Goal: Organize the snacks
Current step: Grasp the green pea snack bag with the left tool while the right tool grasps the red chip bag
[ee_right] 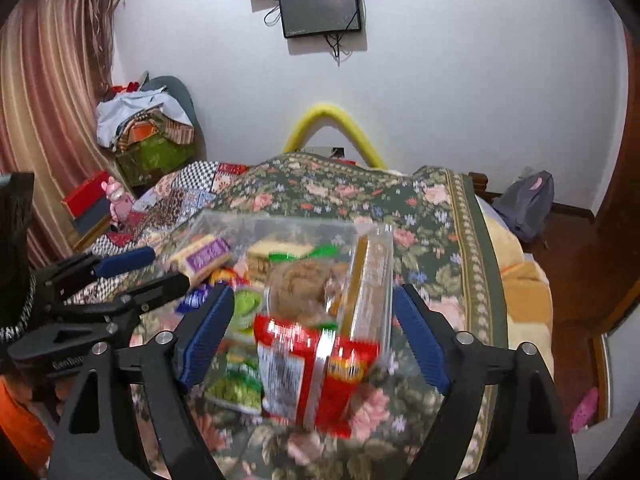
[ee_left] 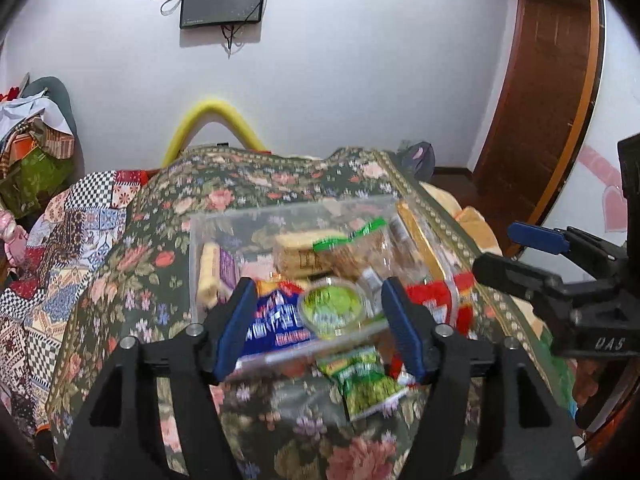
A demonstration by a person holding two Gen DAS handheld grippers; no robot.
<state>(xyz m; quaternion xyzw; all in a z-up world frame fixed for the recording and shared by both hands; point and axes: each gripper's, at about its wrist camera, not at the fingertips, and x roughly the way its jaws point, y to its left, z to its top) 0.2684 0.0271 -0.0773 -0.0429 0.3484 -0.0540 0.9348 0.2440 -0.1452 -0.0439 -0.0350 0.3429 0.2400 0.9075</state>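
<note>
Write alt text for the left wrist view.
Open left tongs hover over a clear plastic bin of mixed snacks on a floral bedspread, gripping nothing. A green snack packet lies just outside the bin; the right tongs show at the right edge.

Each camera sits on a gripper and looks forward and down along its fingers at the bed (ee_left: 280,184), close above the clear box (ee_left: 224,224) of snacks. Both face the white wall (ee_left: 360,80) and its screen (ee_left: 222,0). The left view sees the right gripper (ee_left: 516,252) at its right edge; the right view sees the left gripper (ee_right: 140,272) at its left edge.
</note>
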